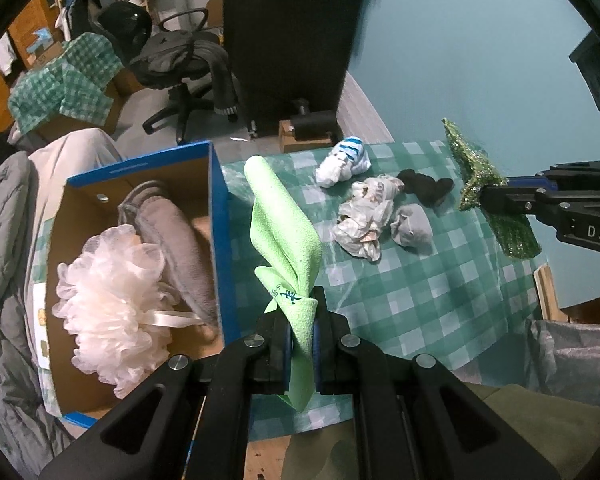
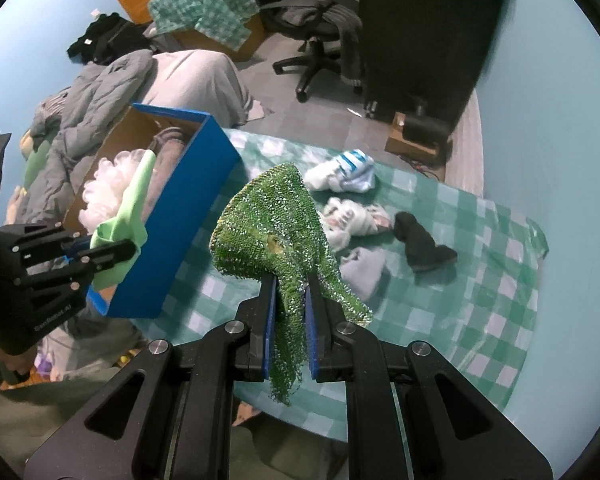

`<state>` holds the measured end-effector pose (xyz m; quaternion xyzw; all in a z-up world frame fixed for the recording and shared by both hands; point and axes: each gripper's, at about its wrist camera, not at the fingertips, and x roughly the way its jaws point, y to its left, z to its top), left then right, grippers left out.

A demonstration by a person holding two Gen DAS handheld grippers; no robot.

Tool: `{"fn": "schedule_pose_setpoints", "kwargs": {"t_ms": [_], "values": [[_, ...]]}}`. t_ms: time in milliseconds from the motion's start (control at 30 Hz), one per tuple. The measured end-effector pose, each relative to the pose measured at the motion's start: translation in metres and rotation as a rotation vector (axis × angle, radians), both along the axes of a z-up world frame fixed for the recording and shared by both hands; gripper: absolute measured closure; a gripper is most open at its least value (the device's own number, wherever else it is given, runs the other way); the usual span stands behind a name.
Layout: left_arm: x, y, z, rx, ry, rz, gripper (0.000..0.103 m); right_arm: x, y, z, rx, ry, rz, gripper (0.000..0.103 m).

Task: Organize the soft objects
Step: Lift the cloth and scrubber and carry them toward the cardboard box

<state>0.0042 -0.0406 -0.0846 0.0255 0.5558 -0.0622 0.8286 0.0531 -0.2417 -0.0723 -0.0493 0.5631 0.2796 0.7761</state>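
Observation:
My left gripper (image 1: 302, 312) is shut on a light green cloth (image 1: 284, 236) that stands up from the jaws, held above the table beside the blue cardboard box (image 1: 220, 216). My right gripper (image 2: 291, 292) is shut on a sparkly dark green mesh cloth (image 2: 268, 216), lifted over the checked tablecloth (image 2: 460, 312). In the left wrist view the right gripper (image 1: 484, 196) shows at the right edge with the sparkly cloth (image 1: 474, 164). The box holds a pale pink bath pouf (image 1: 112, 292) and a grey towel (image 1: 172, 232).
On the tablecloth lie a blue-striped white sock bundle (image 1: 342, 162), a crumpled white patterned cloth (image 1: 364, 216), a black sock (image 1: 426, 188) and a grey sock ball (image 1: 412, 226). Grey bedding (image 1: 4, 280) lies left of the box. An office chair (image 1: 180, 68) stands beyond.

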Motion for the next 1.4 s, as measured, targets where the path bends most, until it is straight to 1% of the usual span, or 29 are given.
{"fn": "schedule_pose_setpoints", "kwargs": {"t_ms": [267,600,867,1067,1233,1400], "values": [[-0.005,0.025,0.007,0.004,-0.011,0.074,0.095,0.005,0.033,0.01,0.019,-0.013,0.069,0.092],[-0.017,0.067,0.006,0.004,-0.016,0.188,0.095,0.008,0.088,0.017,0.034,-0.033,0.186,0.092],[-0.029,0.106,-0.001,0.01,-0.006,0.285,0.095,0.011,0.139,0.015,0.055,-0.031,0.28,0.092],[-0.036,0.133,-0.012,0.013,0.012,0.345,0.095,0.011,0.174,0.011,0.069,-0.02,0.342,0.092],[-0.041,0.151,-0.022,0.013,0.026,0.384,0.095,0.01,0.2,0.004,0.086,0.007,0.382,0.092],[-0.042,0.166,-0.031,0.02,0.035,0.412,0.095,0.01,0.223,-0.006,0.083,0.031,0.413,0.092]]}}
